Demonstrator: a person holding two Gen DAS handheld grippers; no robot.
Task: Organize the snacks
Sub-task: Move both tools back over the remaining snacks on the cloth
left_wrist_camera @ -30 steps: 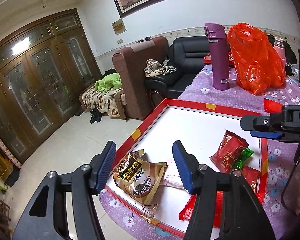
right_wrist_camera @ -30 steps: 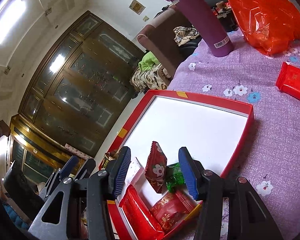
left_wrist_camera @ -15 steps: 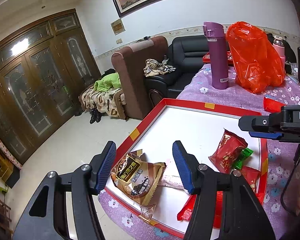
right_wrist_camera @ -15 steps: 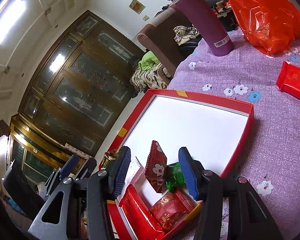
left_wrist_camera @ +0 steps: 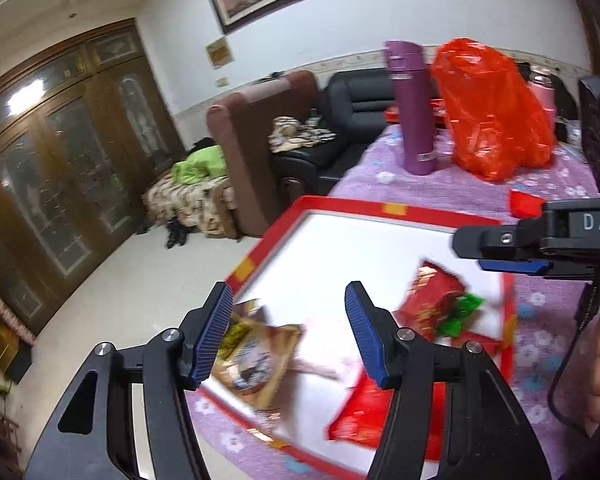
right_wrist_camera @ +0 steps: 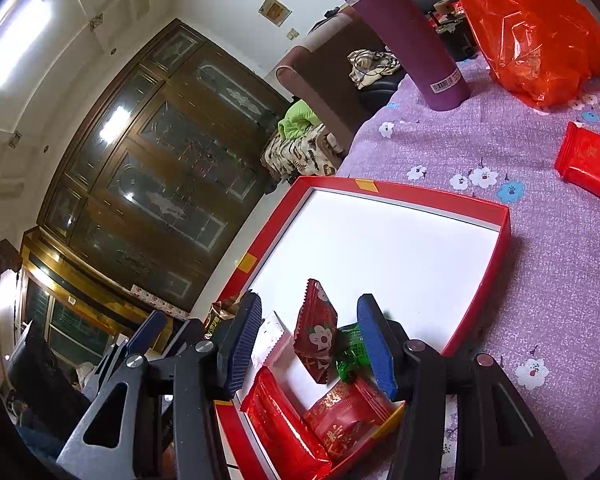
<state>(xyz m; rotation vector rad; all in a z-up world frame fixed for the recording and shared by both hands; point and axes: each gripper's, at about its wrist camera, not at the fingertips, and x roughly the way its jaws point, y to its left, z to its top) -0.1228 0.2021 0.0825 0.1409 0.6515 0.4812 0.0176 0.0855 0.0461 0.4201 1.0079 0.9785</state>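
Left hand-held gripper [left_wrist_camera: 288,330] is hanging open and empty at lower centre of the left wrist view, over the shallow red-rimmed white-floored cardboard box [left_wrist_camera: 384,210], with the brown-and-gold foil snack packet [left_wrist_camera: 256,356], blurred, lying between its blue pads. Right hand-held gripper [right_wrist_camera: 308,346] is likewise standing open and empty at lower centre of its view, framing the dark red flower-printed snack packet [right_wrist_camera: 316,330] and small green wrapped candy [right_wrist_camera: 350,348] inside the box. A flat red packet [right_wrist_camera: 590,166] is lying outside on the purple floral-clothed worktop [right_wrist_camera: 540,280], at right edge.
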